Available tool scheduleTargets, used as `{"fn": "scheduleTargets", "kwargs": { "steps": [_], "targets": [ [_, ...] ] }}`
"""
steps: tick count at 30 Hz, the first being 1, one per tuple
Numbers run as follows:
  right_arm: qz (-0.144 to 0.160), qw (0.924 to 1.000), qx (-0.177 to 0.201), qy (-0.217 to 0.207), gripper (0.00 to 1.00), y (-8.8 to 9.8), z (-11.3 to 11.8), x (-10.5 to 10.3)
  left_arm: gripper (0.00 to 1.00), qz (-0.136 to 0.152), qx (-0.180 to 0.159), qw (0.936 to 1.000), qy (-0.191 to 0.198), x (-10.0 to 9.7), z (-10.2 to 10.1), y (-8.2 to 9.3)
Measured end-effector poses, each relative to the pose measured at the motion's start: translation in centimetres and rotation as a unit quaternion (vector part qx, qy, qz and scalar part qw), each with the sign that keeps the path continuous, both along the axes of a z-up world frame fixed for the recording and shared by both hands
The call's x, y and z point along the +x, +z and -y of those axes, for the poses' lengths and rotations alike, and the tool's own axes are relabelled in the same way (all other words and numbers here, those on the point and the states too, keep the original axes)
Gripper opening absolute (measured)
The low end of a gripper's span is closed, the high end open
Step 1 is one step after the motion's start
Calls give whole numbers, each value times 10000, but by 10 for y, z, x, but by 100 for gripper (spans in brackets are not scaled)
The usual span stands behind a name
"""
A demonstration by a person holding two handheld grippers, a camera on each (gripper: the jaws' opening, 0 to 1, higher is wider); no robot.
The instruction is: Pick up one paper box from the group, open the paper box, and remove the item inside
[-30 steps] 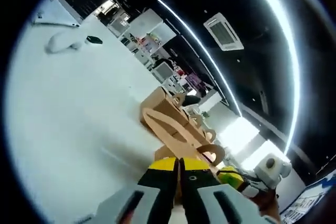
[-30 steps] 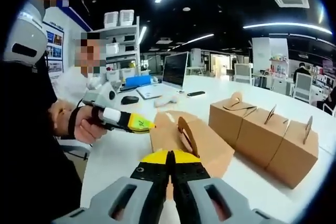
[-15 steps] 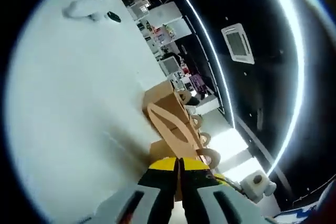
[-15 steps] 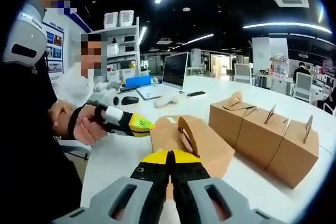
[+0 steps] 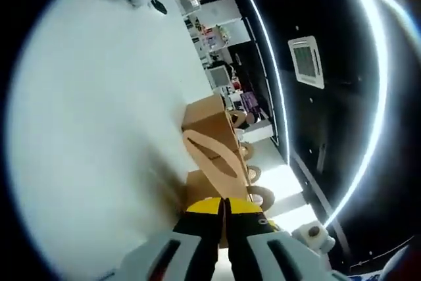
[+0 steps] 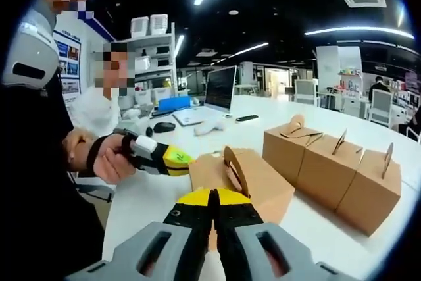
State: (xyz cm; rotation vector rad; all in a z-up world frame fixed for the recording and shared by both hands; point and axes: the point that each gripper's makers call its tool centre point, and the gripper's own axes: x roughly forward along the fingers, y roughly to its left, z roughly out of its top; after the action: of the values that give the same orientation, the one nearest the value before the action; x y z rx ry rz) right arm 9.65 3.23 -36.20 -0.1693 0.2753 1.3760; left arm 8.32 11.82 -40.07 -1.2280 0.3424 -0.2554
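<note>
A brown paper box (image 6: 247, 179) with a cut-out handle (image 6: 233, 169) is seen lying on a white table (image 6: 342, 241), held at two sides by hand-held grippers. In the right gripper view, the right gripper (image 6: 212, 203) is shown with its yellow-tipped jaws closed together, pinched on the near edge of the box directly ahead of it. The left gripper (image 6: 181, 160), gripped in a person's hand (image 6: 108, 159), is seen coming in from the left, its yellow tip touching the box's left end; whether its jaws are clamped there cannot be told from that view. In the left gripper view, the left gripper (image 5: 223, 210) is shown with jaws together against the same box (image 5: 210, 185), though what is caught between them is hidden.

The box's long axis is judged to run away from the right gripper toward the far right, with the handle standing upright along it. Three more boxes (image 6: 329, 169) are lined up just beside it on the right, near but apart. Open table is left in front and to the left, where a monitor (image 6: 218, 87), a mouse (image 6: 162, 125) and a phone (image 6: 245, 117) sit well apart. Any opening pull is judged best directed upward or leftward, away from the row.
</note>
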Motion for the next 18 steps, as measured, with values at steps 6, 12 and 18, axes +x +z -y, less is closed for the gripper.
{"fn": "scheduleTargets", "kwargs": {
  "steps": [6,12,18],
  "targets": [
    [-29,10000,19,9,3,0,0,0,5,-36,-218,9998,-17,0,2,5],
    [-44,10000,-9,43,3,0,-1,0,4,-133,-668,9977,-63,0,2,4],
    [-38,10000,-55,52,3,-1,-1,0,4,-210,-1000,9947,-82,-1,7,0]
  ]
}}
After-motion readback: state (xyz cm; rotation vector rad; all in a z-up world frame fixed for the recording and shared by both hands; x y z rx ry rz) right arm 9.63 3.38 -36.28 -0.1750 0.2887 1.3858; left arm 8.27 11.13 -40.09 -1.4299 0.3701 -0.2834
